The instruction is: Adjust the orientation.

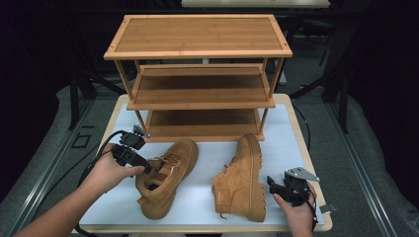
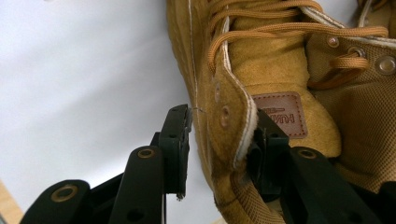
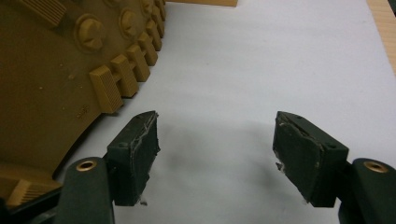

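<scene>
Two tan suede lace-up boots lie on the white table top (image 1: 207,148). The left boot (image 1: 170,170) rests on its sole, toe pointing away. My left gripper (image 1: 147,168) is at its ankle opening, and in the left gripper view the left gripper (image 2: 219,116) straddles the left boot's (image 2: 275,60) collar edge, one jaw inside and one outside with a small gap, open. The right boot (image 1: 244,180) lies on its side, lugged sole facing right. My right gripper (image 1: 272,183) sits just right of it, and this right gripper (image 3: 215,116) is open and empty beside the sole (image 3: 46,79).
A three-tier bamboo shoe rack (image 1: 197,49) stands at the back of the table, its shelves bare. The table's wooden right edge (image 3: 385,28) runs close to my right gripper. Dark floor surrounds the table.
</scene>
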Tool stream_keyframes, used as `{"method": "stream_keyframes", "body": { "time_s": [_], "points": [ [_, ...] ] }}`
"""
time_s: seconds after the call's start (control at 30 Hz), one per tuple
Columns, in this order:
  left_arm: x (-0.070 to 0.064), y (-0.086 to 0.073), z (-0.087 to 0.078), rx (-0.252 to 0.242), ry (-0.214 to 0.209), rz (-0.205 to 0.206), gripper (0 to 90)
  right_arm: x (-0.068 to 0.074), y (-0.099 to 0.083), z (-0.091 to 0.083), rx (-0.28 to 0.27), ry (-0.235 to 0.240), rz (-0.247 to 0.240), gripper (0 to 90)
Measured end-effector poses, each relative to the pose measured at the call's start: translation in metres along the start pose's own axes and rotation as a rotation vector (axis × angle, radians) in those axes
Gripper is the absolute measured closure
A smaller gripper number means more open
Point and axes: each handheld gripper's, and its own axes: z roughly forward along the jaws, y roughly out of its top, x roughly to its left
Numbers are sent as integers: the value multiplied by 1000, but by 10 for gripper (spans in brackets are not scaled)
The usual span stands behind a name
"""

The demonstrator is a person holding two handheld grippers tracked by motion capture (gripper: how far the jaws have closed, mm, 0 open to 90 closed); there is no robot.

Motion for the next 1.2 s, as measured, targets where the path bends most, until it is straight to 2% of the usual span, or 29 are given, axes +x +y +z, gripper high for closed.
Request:
{"method": "stream_keyframes", "body": {
  "time_s": [0.27, 0.43, 0.57, 0.67, 0.97, 1.2],
  "points": [
    [-2, 4, 5, 60, 16, 7, 634, -1, 0, 0, 3, 4, 6, 300],
    [-4, 6, 13, 113, 29, 16, 647, 0, 0, 1, 4, 3, 3, 299],
    [-6, 8, 16, 143, 27, 26, 705, -1, 0, 1, 0, 8, 2, 299],
    [-8, 9, 16, 160, 40, 63, 738, -1, 0, 1, 6, 2, 4, 299],
    [-14, 16, 17, 221, 90, 136, 772, -1, -1, 2, 6, 8, 5, 299],
    [-13, 19, 17, 254, 95, 148, 781, 0, -1, 2, 14, 11, 2, 300]
  ]
}}
